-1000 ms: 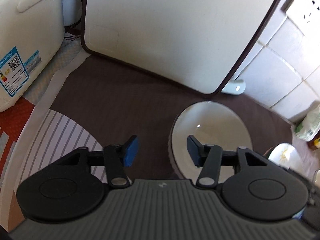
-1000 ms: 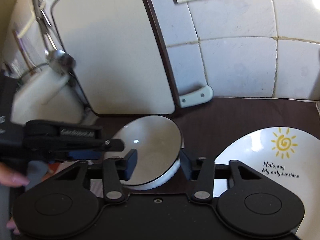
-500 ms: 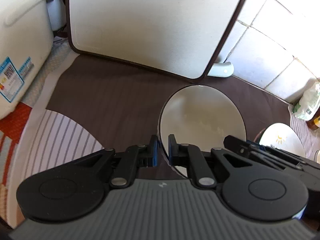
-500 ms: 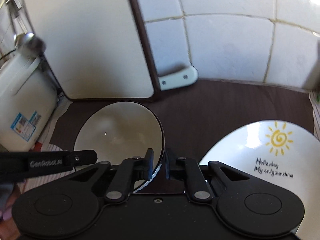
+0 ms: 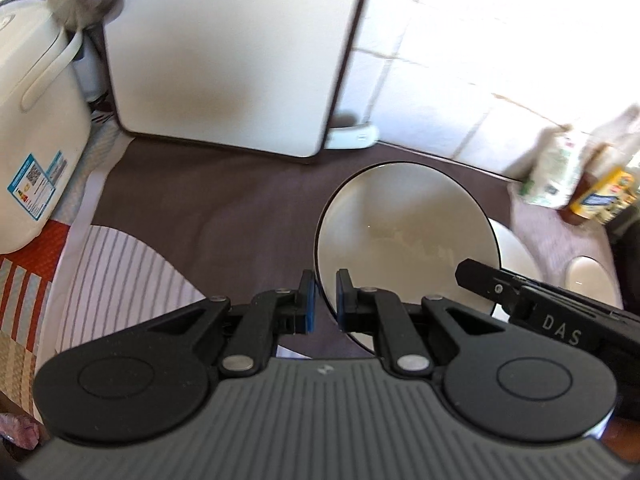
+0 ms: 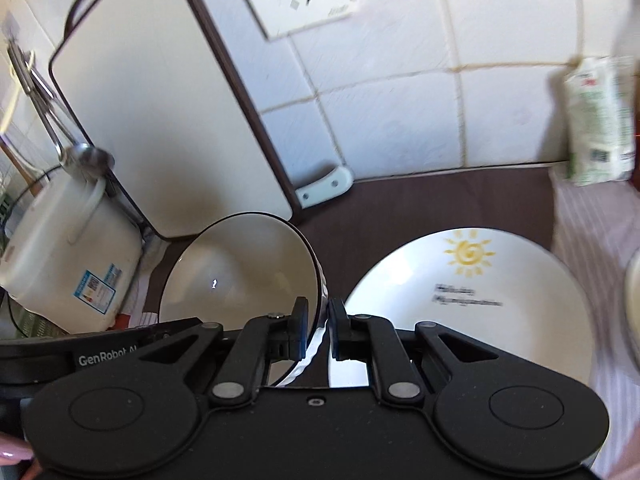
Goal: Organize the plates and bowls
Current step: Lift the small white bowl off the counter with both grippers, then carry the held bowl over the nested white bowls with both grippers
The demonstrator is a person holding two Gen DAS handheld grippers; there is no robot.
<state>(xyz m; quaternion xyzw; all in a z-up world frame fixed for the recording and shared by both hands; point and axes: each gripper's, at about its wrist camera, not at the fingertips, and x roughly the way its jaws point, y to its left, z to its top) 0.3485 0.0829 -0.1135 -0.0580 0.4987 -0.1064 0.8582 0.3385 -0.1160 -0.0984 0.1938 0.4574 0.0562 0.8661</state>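
Since the earlier frame, both grippers have been closed on the bowl [image 5: 404, 232] rim, and it is lifted. It is clamped by the left gripper [image 5: 323, 300] and right gripper [image 6: 318, 326], tilted above the brown mat [image 5: 208, 208]. Nothing is stacked yet; the sun plate [image 6: 472, 300] lies just beside.

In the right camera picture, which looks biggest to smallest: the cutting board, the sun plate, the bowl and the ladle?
1. Cutting board: biggest.
2. Sun plate.
3. Bowl: close to the plate; it is tilted, held nearer the camera, so that order is unsure.
4. Ladle: smallest.
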